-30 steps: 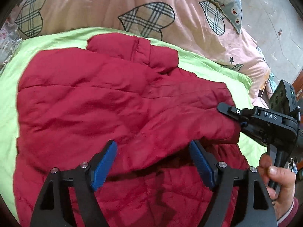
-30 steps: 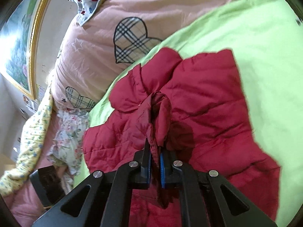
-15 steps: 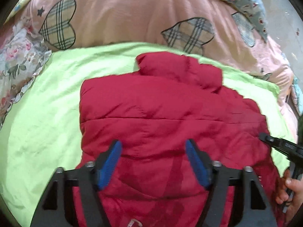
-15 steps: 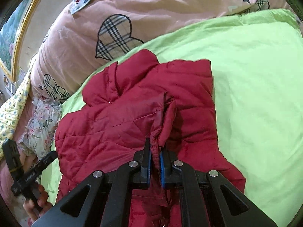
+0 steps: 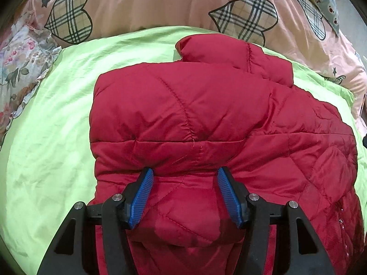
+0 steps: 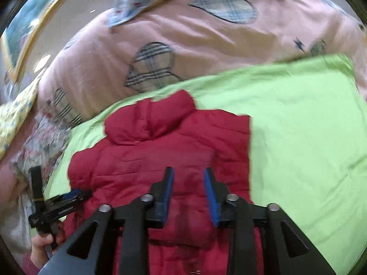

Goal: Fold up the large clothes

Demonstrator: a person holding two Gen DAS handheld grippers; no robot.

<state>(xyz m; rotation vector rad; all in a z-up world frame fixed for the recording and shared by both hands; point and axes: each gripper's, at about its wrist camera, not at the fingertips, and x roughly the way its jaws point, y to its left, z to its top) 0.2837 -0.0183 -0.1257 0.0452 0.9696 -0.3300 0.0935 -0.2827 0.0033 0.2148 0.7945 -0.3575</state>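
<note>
**Red jacket lies folded on the green sheet, both grippers spread and holding nothing**

Quilted red jacket (image 5: pixel 206 119) fills the centre of the left wrist view, lying on a lime-green sheet (image 5: pixel 52 137) with its padded collar (image 5: pixel 229 55) toward the top of the frame. Its sides are folded in, giving a fairly straight left edge. Behind the collar, across the upper frame, lies a pink duvet with plaid hearts (image 5: pixel 149 2); a floral cloth (image 5: pixel 20 61) sits at the left edge.

At the bottom centre, the left gripper (image 5: pixel 184 194) has its blue pads (image 5: pixel 141 197) wide apart above the jacket's lower half, with nothing pinched between them.

The right wrist view is motion-blurred. There the jacket (image 6: pixel 160 151) lies centre-left on the green sheet (image 6: pixel 298 126), the pink duvet (image 6: pixel 206 34) above it. The right gripper (image 6: pixel 188 188), at bottom centre, stands open with a clear gap between its blue pads (image 6: pixel 209 194) and no fabric in its grip. At the lower left, the left gripper (image 6: pixel 78 194) reaches to the jacket's left edge, held by a hand (image 6: pixel 48 243).
</note>
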